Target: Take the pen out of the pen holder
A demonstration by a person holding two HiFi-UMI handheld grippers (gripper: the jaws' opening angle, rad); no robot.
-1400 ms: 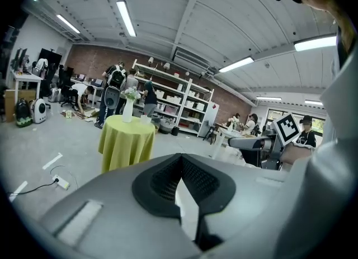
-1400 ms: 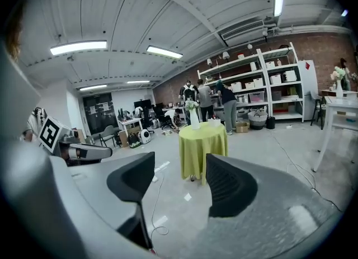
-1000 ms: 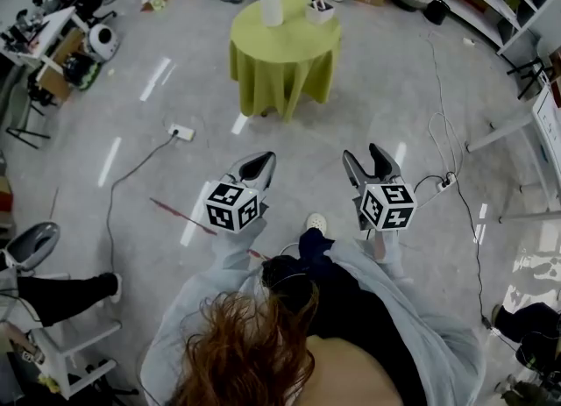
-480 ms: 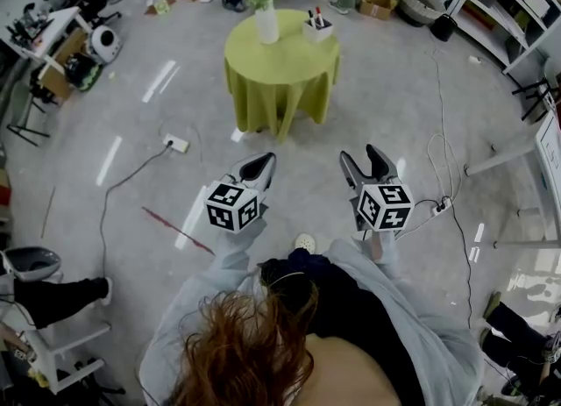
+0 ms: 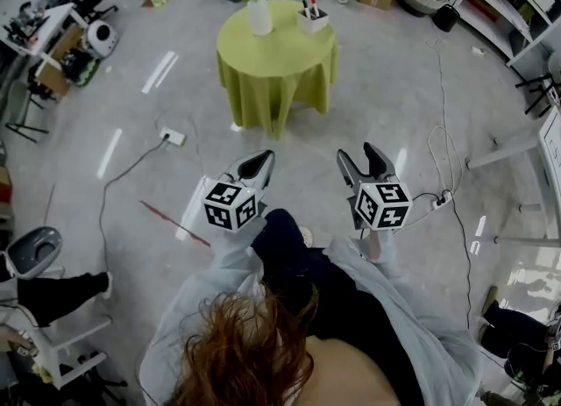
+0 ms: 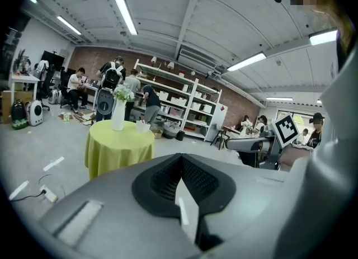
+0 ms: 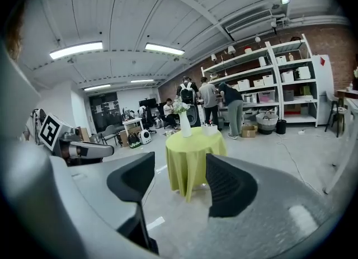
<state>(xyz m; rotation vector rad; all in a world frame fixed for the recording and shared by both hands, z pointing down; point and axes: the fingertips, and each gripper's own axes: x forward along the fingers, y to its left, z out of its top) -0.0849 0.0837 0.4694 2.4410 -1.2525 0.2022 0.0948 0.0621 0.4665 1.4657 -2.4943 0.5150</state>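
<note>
Big grey floor takes up most of the head view. A round table under a yellow-green cloth stands out in the open, well ahead of the person. Both grippers are held up in front of the person, well apart from the table.

The left gripper has its jaws pressed together with nothing between them. The right gripper has its jaws spread apart and is empty too; in its own view the table shows through the gap.

On the table there's a white vase with flowers on the left side and a small white pen holder near the far right edge. The pen sticks up out of the pen holder. It looks like one with a red cap next to a darker one, but it's too small to be sure.
</note>
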